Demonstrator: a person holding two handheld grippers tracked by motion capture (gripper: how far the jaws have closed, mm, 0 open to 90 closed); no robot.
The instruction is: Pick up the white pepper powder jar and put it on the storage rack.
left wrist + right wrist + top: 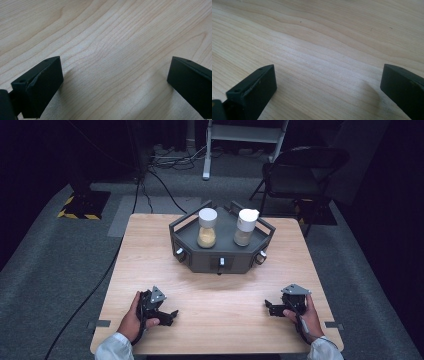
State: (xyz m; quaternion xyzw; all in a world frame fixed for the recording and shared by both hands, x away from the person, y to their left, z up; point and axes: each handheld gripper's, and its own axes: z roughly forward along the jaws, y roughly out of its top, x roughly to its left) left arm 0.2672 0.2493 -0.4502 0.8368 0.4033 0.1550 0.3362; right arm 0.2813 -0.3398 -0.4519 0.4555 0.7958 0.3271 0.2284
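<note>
Jars (207, 227) sit in your grey tray (220, 257) mid-frame on the wooden desk (220, 295); grey carpet (55, 255) surrounds it. Both hand-held grippers, left (167, 316) and right (271, 308), rest spread, empty.

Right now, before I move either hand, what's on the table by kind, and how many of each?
Dark tray: 1, the tray at the far middle of the table.
Jars with white lids: 2, the left jar and the right jar, both standing in the tray.
Tongs: 2, the left tongs and the right tongs, both open.
Total: 5.
</note>
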